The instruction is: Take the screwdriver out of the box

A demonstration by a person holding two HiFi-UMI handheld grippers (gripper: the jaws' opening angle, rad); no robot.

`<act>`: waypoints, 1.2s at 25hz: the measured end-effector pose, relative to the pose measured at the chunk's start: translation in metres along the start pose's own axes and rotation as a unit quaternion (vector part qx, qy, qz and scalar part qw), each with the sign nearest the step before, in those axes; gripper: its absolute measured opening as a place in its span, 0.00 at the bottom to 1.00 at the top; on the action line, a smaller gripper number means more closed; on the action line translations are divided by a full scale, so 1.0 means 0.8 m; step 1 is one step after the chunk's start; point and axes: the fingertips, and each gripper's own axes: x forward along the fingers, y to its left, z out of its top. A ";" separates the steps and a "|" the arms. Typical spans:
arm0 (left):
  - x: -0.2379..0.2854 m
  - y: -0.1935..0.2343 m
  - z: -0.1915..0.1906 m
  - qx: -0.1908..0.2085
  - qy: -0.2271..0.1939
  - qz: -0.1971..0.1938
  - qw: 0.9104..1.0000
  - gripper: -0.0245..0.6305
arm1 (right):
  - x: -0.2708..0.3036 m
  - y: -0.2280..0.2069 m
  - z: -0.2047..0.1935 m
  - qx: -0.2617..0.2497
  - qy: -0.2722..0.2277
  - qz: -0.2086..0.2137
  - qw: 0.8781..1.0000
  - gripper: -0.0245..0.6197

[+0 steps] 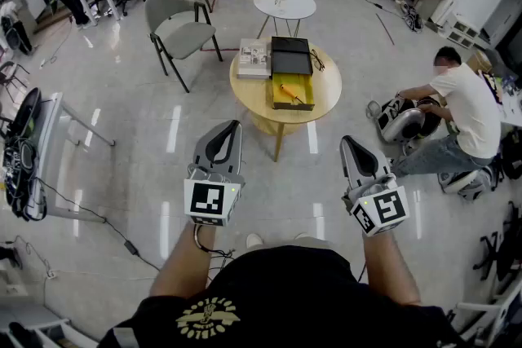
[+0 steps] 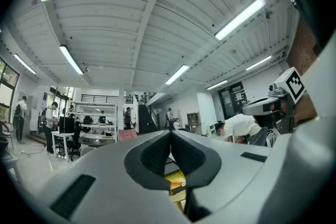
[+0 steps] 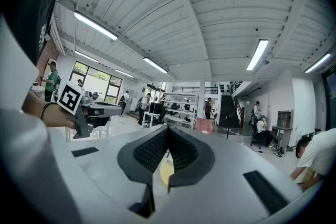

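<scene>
Fingers on my left gripper (image 1: 233, 127) and right gripper (image 1: 347, 141) are pressed together and empty, well short of the counter (image 1: 249, 90). On it, the screwdriver (image 1: 292, 93) lies in the yellow box (image 1: 306, 81). Reaching seems not yet begun: I must step closer, then spread one pair.

Screwdriver (image 1: 291, 92) sits in the box (image 1: 305, 84) on the table (image 1: 247, 90), lid (image 1: 291, 58) right behind it, papers (image 1: 254, 59) just left of the lid. Chair (image 1: 175, 24) back-left, second table (image 1: 284, 4) further behind.
</scene>
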 end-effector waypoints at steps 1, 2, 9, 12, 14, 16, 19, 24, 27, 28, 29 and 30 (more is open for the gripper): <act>0.002 0.001 -0.001 -0.001 -0.003 -0.001 1.000 0.06 | 0.004 -0.002 -0.001 0.001 0.001 0.000 1.000 0.06; 0.005 0.002 -0.002 -0.003 -0.006 -0.002 1.000 0.06 | 0.009 -0.003 -0.002 0.003 0.002 0.000 1.000 0.06; 0.019 0.004 -0.004 0.005 0.003 -0.010 1.000 0.06 | 0.028 -0.005 -0.003 0.017 -0.008 0.014 1.000 0.06; 0.037 0.003 -0.003 0.007 0.001 -0.007 1.000 0.06 | 0.042 -0.011 -0.005 0.014 -0.010 0.033 0.999 0.06; 0.053 -0.002 0.000 0.007 -0.003 -0.006 1.000 0.06 | 0.049 -0.023 -0.010 0.010 -0.008 0.031 0.999 0.06; 0.069 -0.009 -0.002 0.012 0.003 -0.010 1.000 0.06 | 0.055 -0.040 -0.015 0.009 -0.006 0.024 1.000 0.06; 0.093 -0.016 -0.008 0.020 0.013 -0.017 1.000 0.06 | 0.071 -0.064 -0.022 0.010 -0.006 0.025 1.000 0.06; 0.139 -0.016 -0.017 0.019 0.020 -0.012 1.000 0.06 | 0.100 -0.103 -0.041 0.017 -0.001 0.032 0.999 0.06; 0.164 -0.015 -0.027 0.017 0.029 -0.009 0.999 0.06 | 0.122 -0.123 -0.048 0.023 0.001 0.040 0.999 0.06; 0.172 -0.015 -0.031 0.017 0.032 -0.008 0.999 0.06 | 0.129 -0.129 -0.050 0.023 0.001 0.044 0.999 0.06; 0.180 -0.015 -0.035 0.016 0.034 -0.007 0.999 0.06 | 0.136 -0.135 -0.053 0.024 0.002 0.047 0.999 0.06; 0.187 -0.014 -0.037 0.015 0.036 -0.006 0.999 0.06 | 0.142 -0.140 -0.055 0.024 0.003 0.049 0.999 0.06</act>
